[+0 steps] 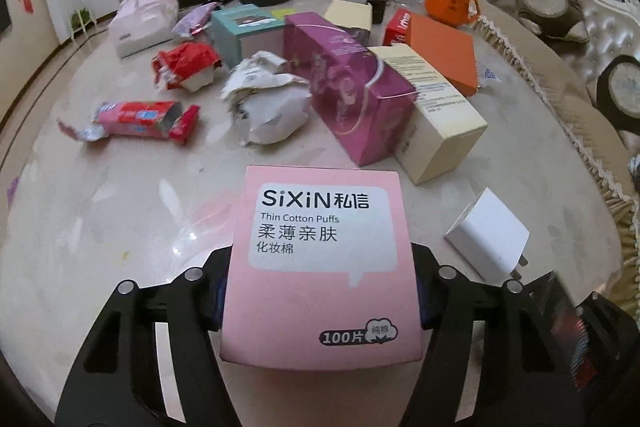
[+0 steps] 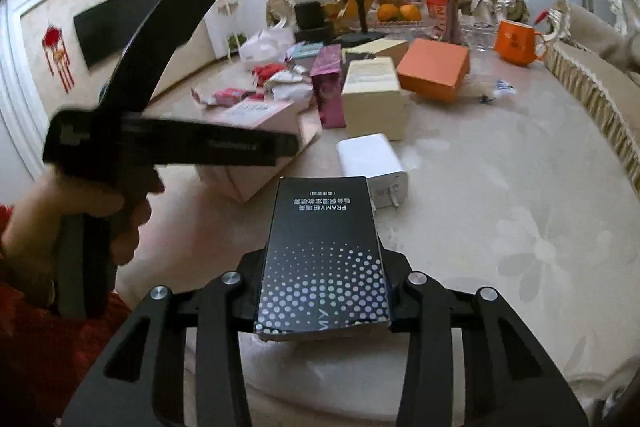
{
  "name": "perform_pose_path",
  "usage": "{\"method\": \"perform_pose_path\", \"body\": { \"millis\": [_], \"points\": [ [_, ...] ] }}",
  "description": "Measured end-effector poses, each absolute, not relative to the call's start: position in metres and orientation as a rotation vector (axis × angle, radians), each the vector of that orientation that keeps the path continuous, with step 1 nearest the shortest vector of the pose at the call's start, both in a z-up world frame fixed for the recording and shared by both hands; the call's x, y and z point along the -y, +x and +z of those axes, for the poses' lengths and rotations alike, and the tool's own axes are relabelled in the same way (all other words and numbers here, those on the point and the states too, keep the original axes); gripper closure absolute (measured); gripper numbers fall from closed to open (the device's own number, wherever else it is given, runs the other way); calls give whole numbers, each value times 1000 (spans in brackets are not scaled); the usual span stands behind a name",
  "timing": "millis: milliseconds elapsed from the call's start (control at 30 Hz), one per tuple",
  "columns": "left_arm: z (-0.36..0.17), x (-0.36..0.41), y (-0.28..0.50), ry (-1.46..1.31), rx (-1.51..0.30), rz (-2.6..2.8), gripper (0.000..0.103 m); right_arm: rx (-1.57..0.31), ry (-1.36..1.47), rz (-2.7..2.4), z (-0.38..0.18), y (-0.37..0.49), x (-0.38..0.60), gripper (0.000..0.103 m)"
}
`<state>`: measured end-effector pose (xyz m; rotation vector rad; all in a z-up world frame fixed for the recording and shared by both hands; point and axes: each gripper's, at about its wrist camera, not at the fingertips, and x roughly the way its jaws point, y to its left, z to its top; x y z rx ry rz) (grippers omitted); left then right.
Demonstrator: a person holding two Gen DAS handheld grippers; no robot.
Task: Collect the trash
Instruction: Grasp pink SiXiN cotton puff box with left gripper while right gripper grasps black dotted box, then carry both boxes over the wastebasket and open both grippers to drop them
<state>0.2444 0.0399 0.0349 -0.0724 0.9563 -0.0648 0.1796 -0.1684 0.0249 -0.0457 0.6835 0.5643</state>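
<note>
While my left gripper [image 1: 320, 287] clamps the pink cotton-puff box [image 1: 320, 259] at lower centre and my right gripper [image 2: 324, 287] pinches the black carton [image 2: 324, 251], I should keep both grips level while carrying them off.

The cotton-puff box [image 1: 320, 259] is pink with a white label. The other held box [image 2: 324, 259] is black with pale dots. The mug [image 2: 516, 42] is orange.

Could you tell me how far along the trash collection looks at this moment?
No bin shows. In hand: left tongs grip the pink cotton-puff box, right tongs the black PRAMY box. Left: crumpled white paper, red wrapper, purple box.
</note>
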Motion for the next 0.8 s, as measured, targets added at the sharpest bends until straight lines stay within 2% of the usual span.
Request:
{"method": "perform_pose_path", "body": {
  "millis": [267,500,600,800],
  "points": [
    [72,-63,160,-101,-816,-118,39,-642,-27,613,53,135,190,64],
    [72,-51,37,-107,-815,-260,39,-756,-26,713,34,63,203,64],
    [37,-31,4,-91,-916,-316,39,-841,-53,714,8,48,201,64],
    [-80,-13,5,-101,-1190,-273,39,-1074,-26,617,-88,71,195,64]
  ]
}}
